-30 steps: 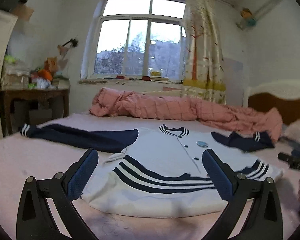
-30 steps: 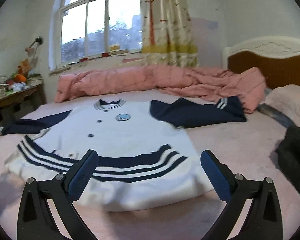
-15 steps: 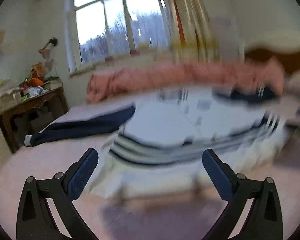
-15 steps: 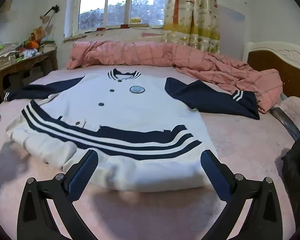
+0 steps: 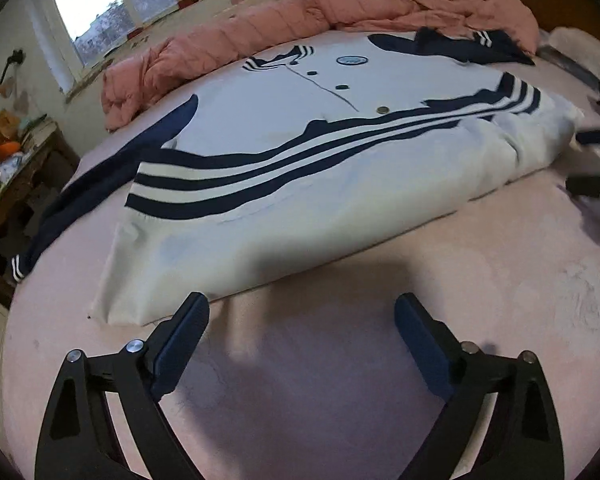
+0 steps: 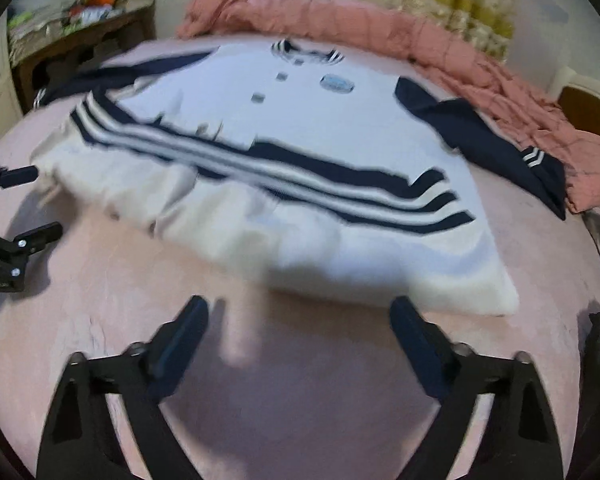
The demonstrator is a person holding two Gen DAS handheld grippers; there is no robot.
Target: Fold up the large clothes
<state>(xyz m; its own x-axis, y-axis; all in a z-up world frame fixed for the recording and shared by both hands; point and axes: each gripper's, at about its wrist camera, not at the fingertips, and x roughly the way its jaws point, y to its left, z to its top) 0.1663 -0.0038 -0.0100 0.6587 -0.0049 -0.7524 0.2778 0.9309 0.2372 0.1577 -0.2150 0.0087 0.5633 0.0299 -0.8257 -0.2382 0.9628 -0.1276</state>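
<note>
A white jacket (image 5: 284, 128) with navy stripes and sleeves lies flat, front up, on the pink bed (image 5: 480, 280), its hem toward both cameras. The left tongs (image 5: 302, 316) hover spread wide and empty near the hem's left corner. The right tongs (image 6: 300, 320) likewise gape empty just short of the hem. A pink quilt (image 6: 380, 28) is bunched behind the collar.
</note>
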